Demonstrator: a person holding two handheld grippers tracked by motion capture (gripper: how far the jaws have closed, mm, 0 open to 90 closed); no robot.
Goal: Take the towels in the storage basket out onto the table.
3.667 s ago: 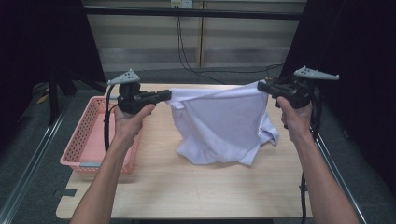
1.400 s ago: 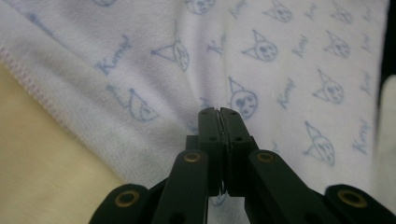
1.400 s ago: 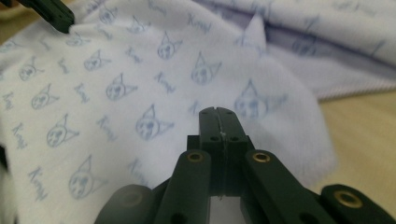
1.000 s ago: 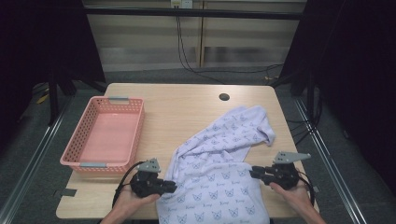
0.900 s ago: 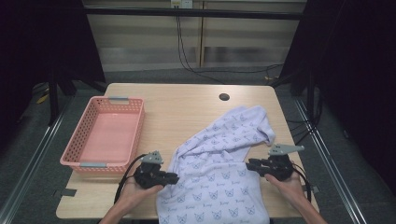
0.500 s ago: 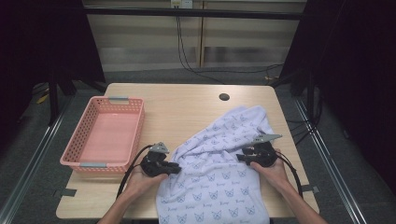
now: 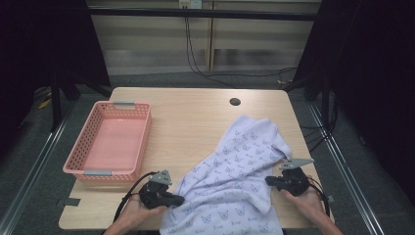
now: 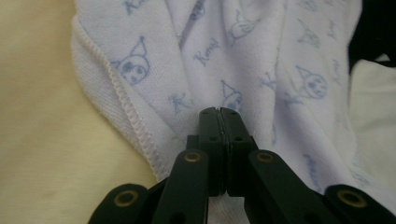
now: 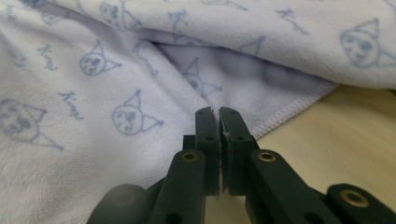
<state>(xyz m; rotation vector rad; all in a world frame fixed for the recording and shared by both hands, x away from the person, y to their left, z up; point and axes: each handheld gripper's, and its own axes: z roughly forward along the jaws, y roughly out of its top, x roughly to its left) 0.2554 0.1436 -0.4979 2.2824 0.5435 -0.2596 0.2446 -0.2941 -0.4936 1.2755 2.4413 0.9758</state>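
Writing on the towel (image 7: 235, 176) is a pale blue script word beside little pointed-ear faces; I cannot read it surely. Towel lies crumpled on the light wooden table (image 7: 191, 117), from centre toward 5 o'clock, over the near edge. At 9 o'clock stands a pink basket (image 7: 108, 142). Dark curtains surround the table. My left gripper (image 7: 177, 199) at 7 o'clock and right gripper (image 7: 268, 180) at 4 o'clock point inward, jaws pressed together on the towel's hem.

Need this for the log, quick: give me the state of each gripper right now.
Left gripper: jaws shut, pinching the printed towel near its stitched edge.
Right gripper: jaws shut, pinching the same towel beside its hem.
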